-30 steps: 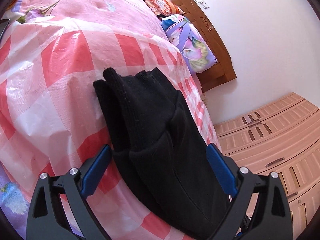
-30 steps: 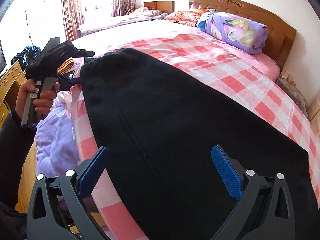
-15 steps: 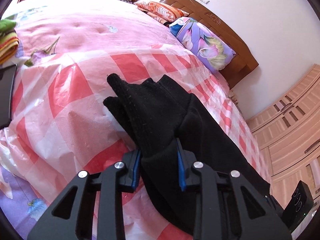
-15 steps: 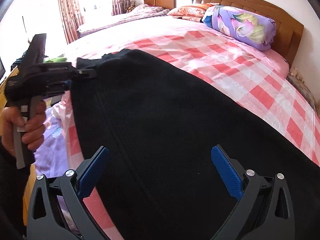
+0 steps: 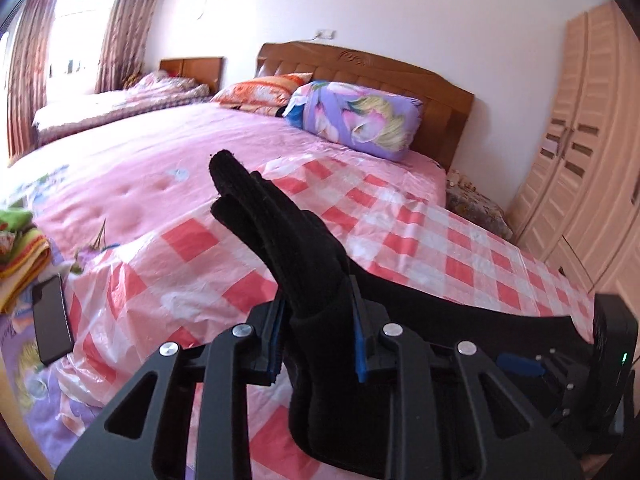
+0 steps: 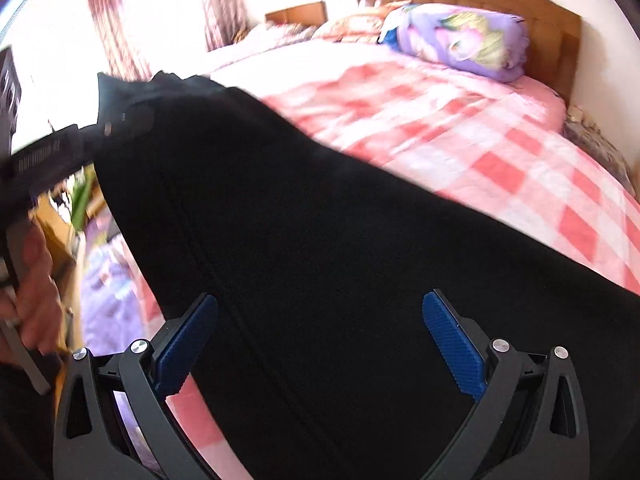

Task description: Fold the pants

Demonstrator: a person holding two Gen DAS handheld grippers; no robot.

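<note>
The bed (image 5: 168, 168), under a pink quilt and a red-and-white checked plastic sheet (image 5: 440, 240), fills both views. The black pants (image 6: 320, 240) lie across the checked sheet, filling the middle and lower right of the right wrist view.

A second ago the left gripper (image 5: 316, 344) stood wide open around a bunched end of the pants; now its blue pads are clamped on that bunch and the end is lifted off the sheet, sticking up at the centre of the left wrist view. In my judgement the fold has begun, with this end ready to be carried over the rest.

The right gripper (image 6: 320, 340) stands wide open at the bottom of its view, as it did before, with the pants between and beyond its pads; I cannot see them pressing on the cloth.

A dark phone (image 5: 52, 316) lies at the left edge. The left gripper's body (image 6: 44, 160) carries small lettering, too blurred to read.
</note>
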